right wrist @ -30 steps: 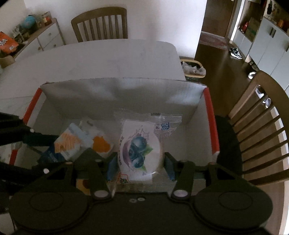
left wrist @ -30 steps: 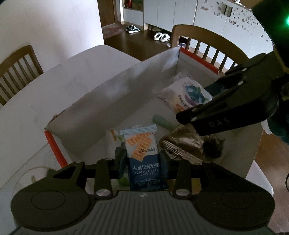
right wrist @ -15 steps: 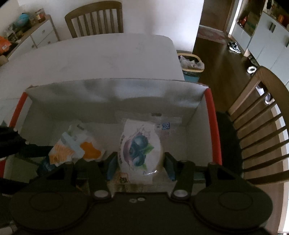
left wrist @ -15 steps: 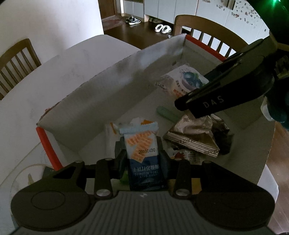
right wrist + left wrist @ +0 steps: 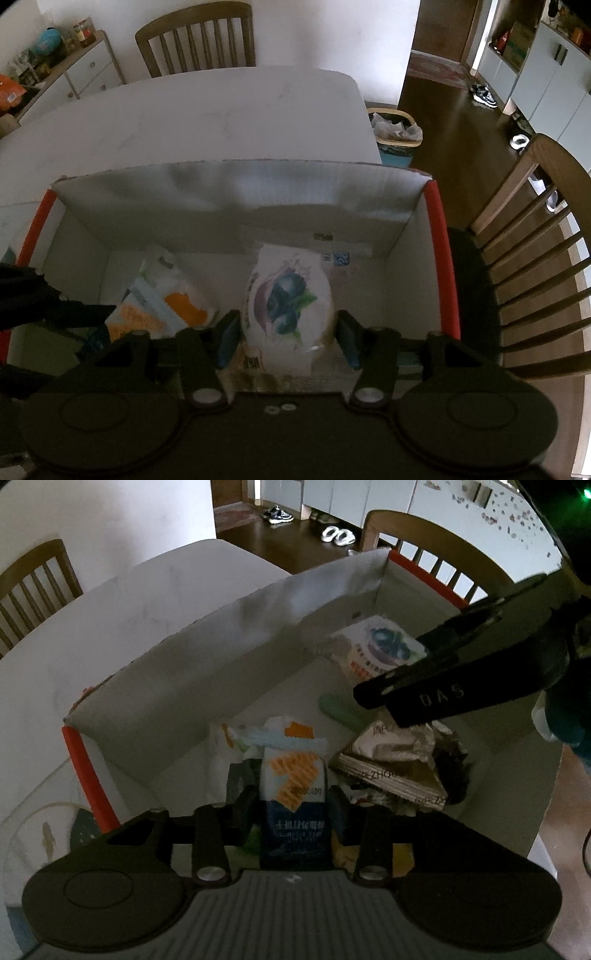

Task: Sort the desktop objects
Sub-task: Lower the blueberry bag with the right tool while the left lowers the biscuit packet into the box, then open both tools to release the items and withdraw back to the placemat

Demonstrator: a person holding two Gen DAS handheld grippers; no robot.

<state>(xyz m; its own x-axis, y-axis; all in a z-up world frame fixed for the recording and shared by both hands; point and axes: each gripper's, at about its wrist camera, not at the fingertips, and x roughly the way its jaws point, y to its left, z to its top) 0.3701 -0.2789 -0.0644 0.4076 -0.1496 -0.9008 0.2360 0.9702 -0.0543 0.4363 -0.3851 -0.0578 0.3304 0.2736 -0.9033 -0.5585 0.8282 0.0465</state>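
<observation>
A white cardboard box (image 5: pixel 221 646) with red edges stands on the pale table. Both grippers reach down into it. My left gripper (image 5: pixel 291 808) has an upright blue-and-white packet with orange print (image 5: pixel 293 794) between its fingers. Its jaws are opening, and thin gaps show beside the packet. My right gripper (image 5: pixel 288 339) straddles a white packet with a blueberry picture (image 5: pixel 288 299) that rests on the box floor. Its jaws are opening too, with the pads just off the packet's sides. The right gripper's fingers (image 5: pixel 443 698) cross the left wrist view.
In the box also lie a crumpled brown wrapper (image 5: pixel 391 760), a pale green item (image 5: pixel 340 709) and a white-and-orange packet (image 5: pixel 177 295). Wooden chairs (image 5: pixel 535 236) (image 5: pixel 195 40) flank the table (image 5: pixel 184 122). A lined bin (image 5: pixel 395 133) stands on the floor beyond.
Both pairs of jaws have spread slightly, away from their packets. The left wrist view has tipped a little; the packets stay in the box.
</observation>
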